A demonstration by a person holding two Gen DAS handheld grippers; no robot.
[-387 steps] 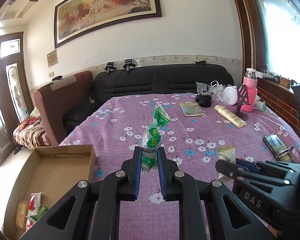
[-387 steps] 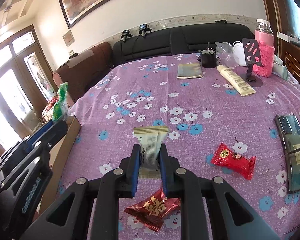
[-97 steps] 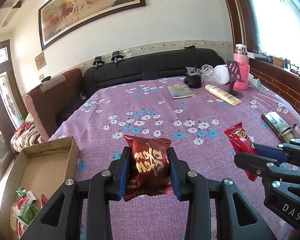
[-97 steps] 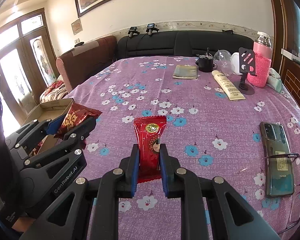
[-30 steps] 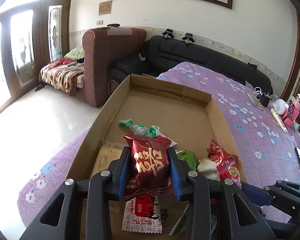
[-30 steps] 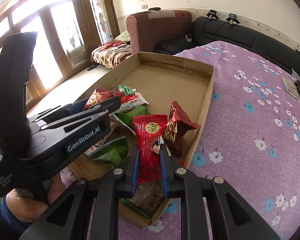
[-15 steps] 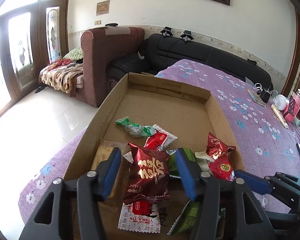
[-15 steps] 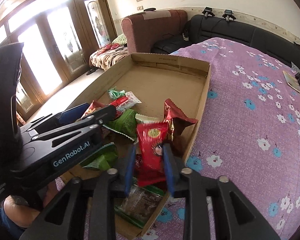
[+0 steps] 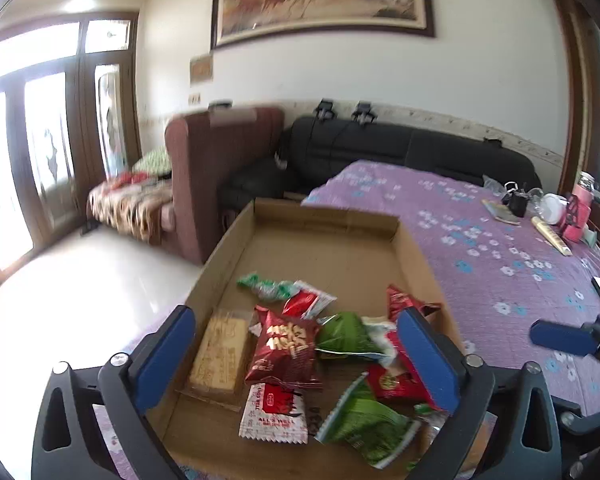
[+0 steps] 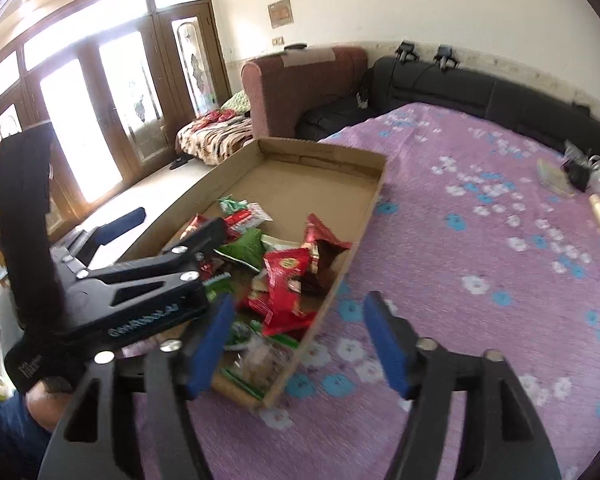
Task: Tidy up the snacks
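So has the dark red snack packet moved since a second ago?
Yes. The dark red snack packet dropped from the just-opened left gripper into the cardboard box, beside the biscuit pack.

Both snacks are now being left in the cardboard box [image 9: 328, 216]: dark red packet [image 9: 286, 350] and red packet [image 10: 284, 280] released, jaws opening.

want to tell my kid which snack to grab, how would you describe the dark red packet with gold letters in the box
Find the shallow cardboard box at the edge of the purple flowered tablecloth. In the pile at its near end, the dark red packet lies right of a clear-wrapped tan biscuit block and above a white sachet. It alone has big gold lettering on maroon foil.
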